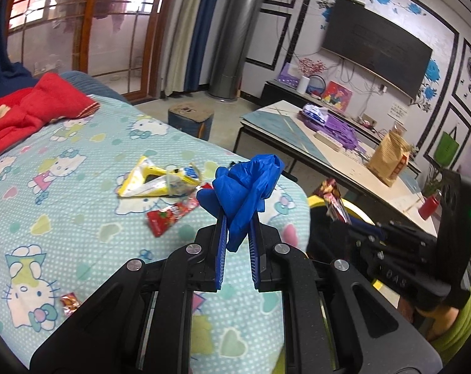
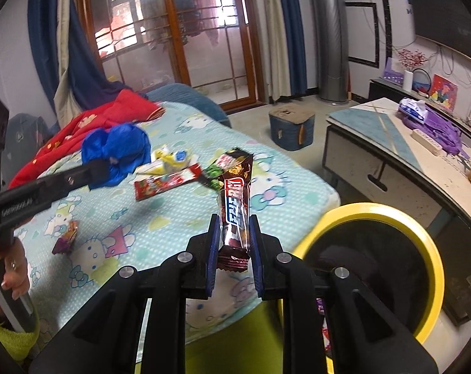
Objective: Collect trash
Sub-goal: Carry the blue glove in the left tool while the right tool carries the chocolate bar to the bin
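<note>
My left gripper (image 1: 238, 218) is shut on a crumpled blue plastic bag (image 1: 245, 184) and holds it above the Hello Kitty bed cover (image 1: 64, 212). It also shows in the right wrist view (image 2: 117, 152). My right gripper (image 2: 234, 221) is shut on a brown candy bar wrapper (image 2: 237, 199), held upright beside the yellow-rimmed trash bin (image 2: 422, 237). On the bed lie a yellow wrapper (image 1: 157, 180), a red wrapper (image 1: 170, 216), a green wrapper (image 2: 213, 176) and a small candy wrapper (image 1: 70, 302).
A red blanket (image 1: 26, 112) lies at the head of the bed. A low table (image 1: 313, 143) with a brown paper bag (image 1: 389, 159) and purple cloth (image 1: 338, 127) stands to the right. A blue stool (image 1: 190, 120) sits on the floor beyond.
</note>
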Action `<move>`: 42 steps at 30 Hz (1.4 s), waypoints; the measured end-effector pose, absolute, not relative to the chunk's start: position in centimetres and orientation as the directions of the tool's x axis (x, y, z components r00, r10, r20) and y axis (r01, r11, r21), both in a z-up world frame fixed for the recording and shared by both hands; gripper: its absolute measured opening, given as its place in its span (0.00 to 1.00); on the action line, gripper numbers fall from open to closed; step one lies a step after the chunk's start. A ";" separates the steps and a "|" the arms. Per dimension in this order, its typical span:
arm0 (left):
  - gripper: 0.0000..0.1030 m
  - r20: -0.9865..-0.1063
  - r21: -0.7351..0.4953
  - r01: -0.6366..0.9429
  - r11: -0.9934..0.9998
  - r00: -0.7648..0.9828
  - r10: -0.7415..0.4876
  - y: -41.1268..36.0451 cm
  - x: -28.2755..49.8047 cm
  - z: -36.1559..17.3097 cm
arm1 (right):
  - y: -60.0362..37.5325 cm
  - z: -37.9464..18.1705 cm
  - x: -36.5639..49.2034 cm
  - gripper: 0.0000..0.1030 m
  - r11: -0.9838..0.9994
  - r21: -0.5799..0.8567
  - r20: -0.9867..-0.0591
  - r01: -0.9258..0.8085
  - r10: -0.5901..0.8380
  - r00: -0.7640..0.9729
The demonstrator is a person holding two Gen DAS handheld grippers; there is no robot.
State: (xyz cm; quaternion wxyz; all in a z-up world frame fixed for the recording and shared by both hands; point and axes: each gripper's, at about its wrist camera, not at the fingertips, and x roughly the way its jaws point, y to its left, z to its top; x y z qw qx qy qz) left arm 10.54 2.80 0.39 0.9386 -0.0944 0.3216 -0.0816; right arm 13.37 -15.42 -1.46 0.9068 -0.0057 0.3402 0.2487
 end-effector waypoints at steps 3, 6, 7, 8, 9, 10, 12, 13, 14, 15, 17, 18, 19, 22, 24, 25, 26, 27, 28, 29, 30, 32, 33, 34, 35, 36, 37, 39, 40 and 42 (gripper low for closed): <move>0.08 -0.585 -0.223 0.113 0.968 0.779 -0.226 1.9 10.4 0.5 | -16.2 -1.3 13.4 0.17 0.884 0.159 -0.614 -0.440 0.437 0.657; 0.08 -0.585 -0.217 0.133 0.967 0.776 -0.238 1.1 10.3 0.5 | -17.2 -1.1 13.6 0.17 0.892 0.161 -0.612 -0.422 0.426 0.667; 0.08 -0.585 -0.215 0.137 0.967 0.775 -0.240 0.9 10.3 0.5 | -17.5 -1.0 13.6 0.17 0.895 0.161 -0.610 -0.415 0.421 0.671; 0.08 -0.585 -0.214 0.144 0.966 0.773 -0.245 0.7 10.2 0.4 | -17.8 -1.0 13.7 0.17 0.897 0.160 -0.610 -0.411 0.417 0.674; 0.08 -0.585 -0.214 0.149 0.966 0.772 -0.248 0.5 10.2 0.4 | -18.1 -0.9 13.7 0.17 0.901 0.161 -0.609 -0.404 0.413 0.678; 0.08 -0.586 -0.213 0.153 0.965 0.770 -0.252 0.3 10.2 0.4 | -18.3 -0.9 13.7 0.17 0.903 0.161 -0.608 -0.399 0.409 0.680; 0.08 -0.587 -0.211 0.163 0.964 0.768 -0.258 0.0 10.2 0.4 | -19.0 -0.8 13.8 0.17 0.908 0.161 -0.606 -0.387 0.400 0.687; 0.08 -0.587 -0.210 0.167 0.963 0.767 -0.261 -0.1 10.2 0.4 | -19.3 -0.8 13.8 0.17 0.910 0.161 -0.606 -0.382 0.397 0.690; 0.08 -0.587 -0.210 0.173 0.962 0.765 -0.266 -0.3 10.2 0.3 | -19.6 -0.8 13.9 0.17 0.913 0.161 -0.605 -0.374 0.391 0.693; 0.08 -0.588 -0.209 0.179 0.961 0.763 -0.270 -0.5 10.2 0.3 | -19.9 -0.8 13.9 0.17 0.915 0.161 -0.605 -0.369 0.387 0.696; 0.08 -0.588 -0.209 0.189 0.959 0.760 -0.278 -0.9 10.2 0.2 | -20.5 -0.8 14.1 0.17 0.921 0.163 -0.605 -0.354 0.377 0.701; 0.08 -0.589 -0.208 0.196 0.958 0.757 -0.282 -1.2 10.2 0.2 | -20.9 -0.9 14.1 0.17 0.924 0.162 -0.605 -0.346 0.370 0.705; 0.08 -0.590 -0.207 0.200 0.958 0.756 -0.285 -1.5 10.2 0.2 | -21.3 -0.9 14.2 0.17 0.926 0.163 -0.606 -0.340 0.366 0.706; 0.08 -0.591 -0.203 0.220 0.954 0.749 -0.299 -2.3 10.2 0.1 | -22.3 -1.1 14.4 0.17 0.934 0.164 -0.610 -0.318 0.349 0.711; 0.08 -0.592 -0.200 0.234 0.952 0.745 -0.307 -3.0 10.3 0.0 | -23.1 -1.3 14.6 0.17 0.940 0.164 -0.613 -0.299 0.334 0.716; 0.08 -0.593 -0.199 0.239 0.950 0.743 -0.311 -3.3 10.3 0.0 | -23.5 -1.4 14.7 0.17 0.942 0.164 -0.615 -0.291 0.328 0.717; 0.08 -0.592 -0.197 0.246 0.949 0.741 -0.315 -3.6 10.3 0.0 | -23.8 -1.5 14.8 0.17 0.946 0.163 -0.617 -0.280 0.319 0.719; 0.08 -0.593 -0.195 0.250 0.948 0.740 -0.318 -3.9 10.3 -0.1 | -24.1 -1.6 14.9 0.17 0.948 0.163 -0.620 -0.274 0.314 0.719; 0.08 -0.594 -0.196 0.257 0.947 0.737 -0.323 -4.3 10.4 -0.1 | -24.4 -1.7 15.0 0.17 0.950 0.164 -0.622 -0.267 0.310 0.719; 0.08 -0.594 -0.195 0.262 0.945 0.735 -0.326 -4.5 10.4 -0.2 | -24.8 -1.8 15.0 0.17 0.951 0.167 -0.623 -0.259 0.305 0.720; 0.08 -0.594 -0.192 0.267 0.944 0.734 -0.329 -4.8 10.5 -0.2 | -25.1 -1.9 15.1 0.17 0.953 0.169 -0.624 -0.253 0.302 0.721; 0.08 -0.597 -0.187 0.278 0.942 0.730 -0.334 -5.4 10.6 -0.2 | -25.5 -2.0 15.1 0.17 0.955 0.173 -0.628 -0.242 0.296 0.720; 0.08 -0.597 -0.187 0.283 0.941 0.728 -0.337 -5.7 10.7 -0.3 | -25.9 -2.1 15.1 0.17 0.955 0.178 -0.628 -0.236 0.295 0.720; 0.08 -0.598 -0.187 0.289 0.939 0.725 -0.342 -6.0 10.8 -0.4 | -26.1 -2.2 15.2 0.17 0.956 0.182 -0.630 -0.231 0.293 0.719; 0.08 -0.601 -0.187 0.293 0.938 0.721 -0.345 -6.2 10.8 -0.5 | -26.4 -2.3 15.3 0.17 0.957 0.185 -0.632 -0.224 0.290 0.719; 0.08 -0.603 -0.187 0.296 0.937 0.718 -0.348 -6.5 10.9 -0.6 | -26.6 -2.3 15.3 0.17 0.958 0.186 -0.633 -0.219 0.288 0.719; 0.08 -0.605 -0.189 0.300 0.935 0.715 -0.352 -6.7 11.0 -0.7 | -26.9 -2.4 15.4 0.17 0.958 0.190 -0.634 -0.213 0.285 0.719; 0.08 -0.611 -0.188 0.312 0.931 0.706 -0.359 -7.3 11.1 -0.9 | -27.5 -2.6 15.6 0.17 0.959 0.194 -0.638 -0.204 0.282 0.717; 0.08 -0.613 -0.187 0.317 0.930 0.702 -0.363 -7.6 11.2 -1.0 | -27.7 -2.6 15.7 0.17 0.960 0.196 -0.640 -0.198 0.279 0.716; 0.08 -0.616 -0.184 0.327 0.927 0.696 -0.368 -8.1 11.3 -1.3 | -28.2 -2.8 15.9 0.17 0.961 0.200 -0.644 -0.191 0.276 0.714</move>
